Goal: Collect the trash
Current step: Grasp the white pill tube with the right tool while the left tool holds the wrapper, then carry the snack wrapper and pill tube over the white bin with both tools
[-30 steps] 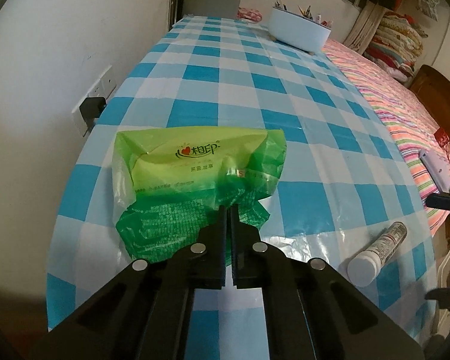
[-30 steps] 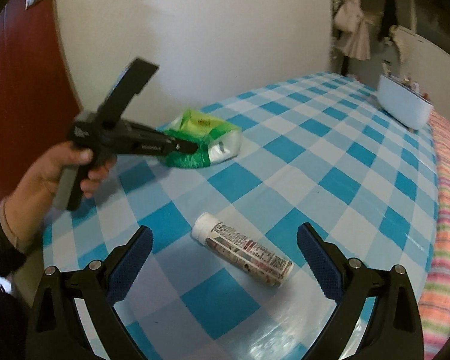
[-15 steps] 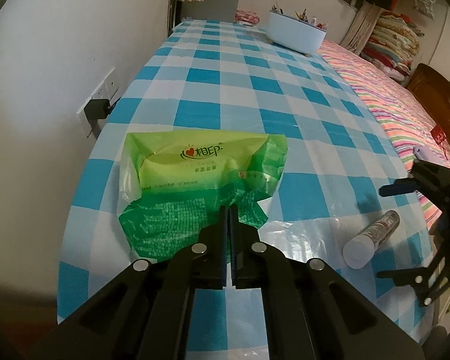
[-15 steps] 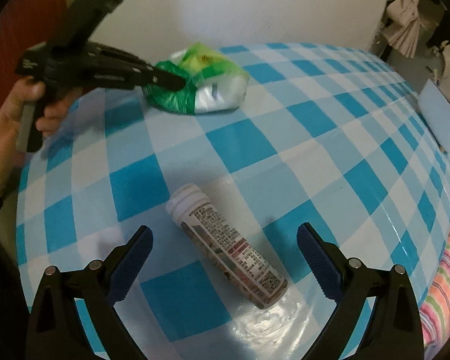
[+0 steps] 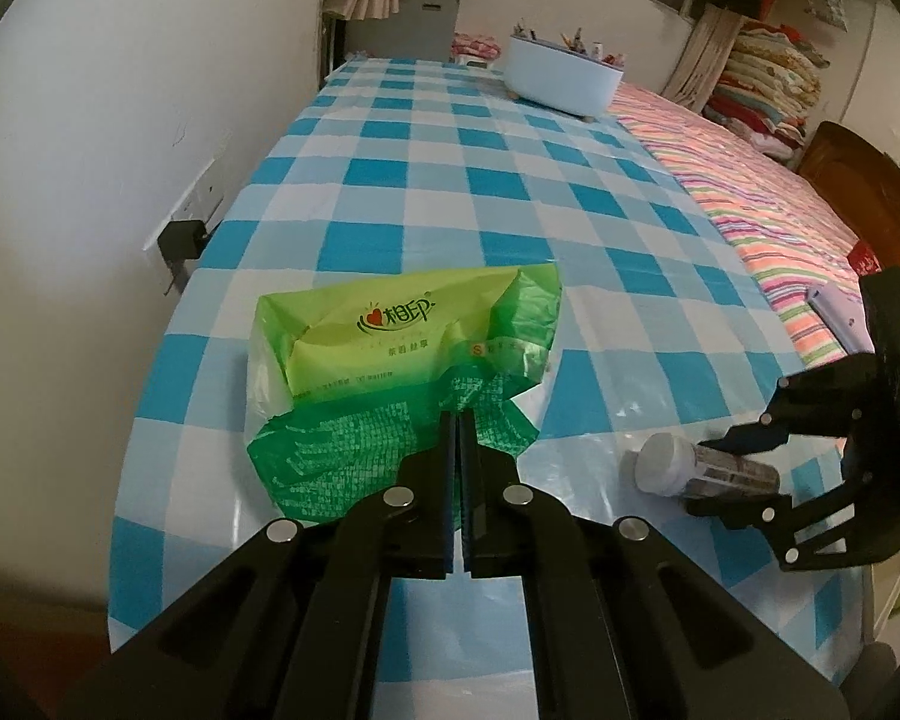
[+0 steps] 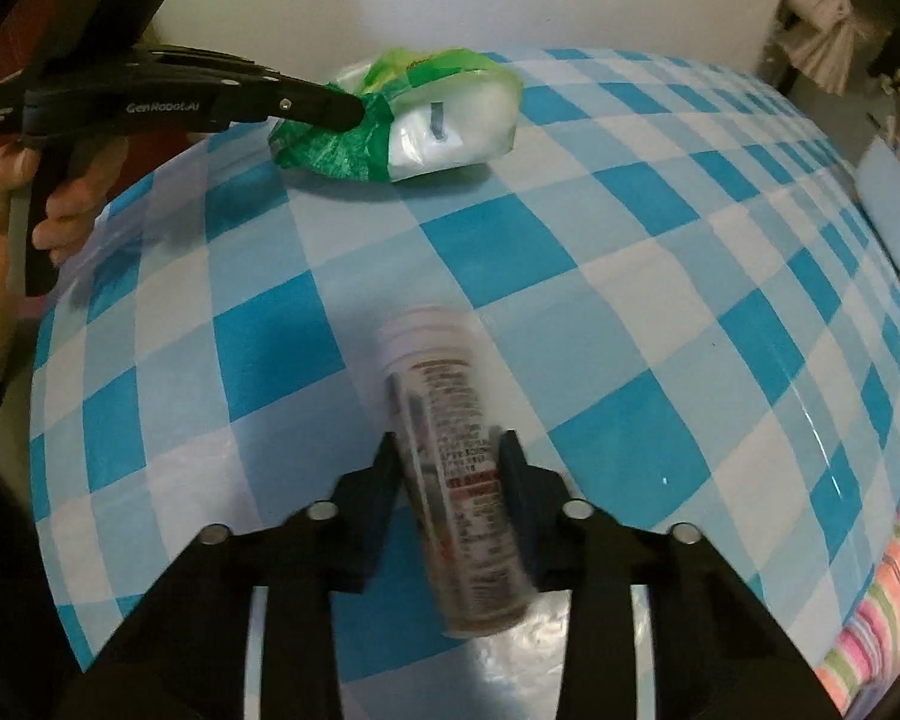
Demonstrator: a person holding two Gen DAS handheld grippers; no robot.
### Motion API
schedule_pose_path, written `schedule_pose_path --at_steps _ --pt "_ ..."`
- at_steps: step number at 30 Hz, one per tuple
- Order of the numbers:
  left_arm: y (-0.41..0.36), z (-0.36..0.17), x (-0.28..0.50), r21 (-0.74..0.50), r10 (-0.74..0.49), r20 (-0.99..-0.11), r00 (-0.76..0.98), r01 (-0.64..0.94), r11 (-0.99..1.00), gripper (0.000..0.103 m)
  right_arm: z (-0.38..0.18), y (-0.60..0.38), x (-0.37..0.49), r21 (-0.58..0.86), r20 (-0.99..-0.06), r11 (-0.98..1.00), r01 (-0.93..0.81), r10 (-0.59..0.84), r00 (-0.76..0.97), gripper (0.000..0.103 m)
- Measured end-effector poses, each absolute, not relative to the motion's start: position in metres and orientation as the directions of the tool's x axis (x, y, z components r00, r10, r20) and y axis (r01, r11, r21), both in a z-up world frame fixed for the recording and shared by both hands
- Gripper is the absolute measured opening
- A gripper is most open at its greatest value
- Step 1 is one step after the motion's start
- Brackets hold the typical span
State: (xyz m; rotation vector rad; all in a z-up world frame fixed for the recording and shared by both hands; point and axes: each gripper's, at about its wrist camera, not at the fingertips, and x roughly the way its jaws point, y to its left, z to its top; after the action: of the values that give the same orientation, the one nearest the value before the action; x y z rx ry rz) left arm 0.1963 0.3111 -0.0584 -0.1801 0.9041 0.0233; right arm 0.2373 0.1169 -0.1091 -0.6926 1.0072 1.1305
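Left gripper (image 5: 457, 420) clamped on green tissue pack (image 5: 390, 354), near-left on checked table (image 5: 450, 198); right gripper (image 6: 447, 450) jaws just closed onto white bottle (image 6: 450, 456), lying near-right, pads pressing its sides

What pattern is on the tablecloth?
Blue, pale blue and white checks on the tablecloth; the left wrist view shows it best.
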Motion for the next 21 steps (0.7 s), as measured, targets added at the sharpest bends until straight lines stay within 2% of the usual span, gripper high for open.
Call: schedule_pose_path --at_steps 8,21 --pt "0.286 -0.052 0.189 -0.129 -0.064 -0.773 0.631 -0.058 0.99 0.001 -0.105 0.086 0.185 0.099 -0.851 0.451 -0.887 0.501 0.159 0.029" --pt "0.25 -0.04 0.181 -0.095 -0.054 -0.757 0.651 -0.028 0.995 0.001 -0.087 0.031 0.166 0.257 -0.767 0.663 -0.703 0.582 0.269 0.028"
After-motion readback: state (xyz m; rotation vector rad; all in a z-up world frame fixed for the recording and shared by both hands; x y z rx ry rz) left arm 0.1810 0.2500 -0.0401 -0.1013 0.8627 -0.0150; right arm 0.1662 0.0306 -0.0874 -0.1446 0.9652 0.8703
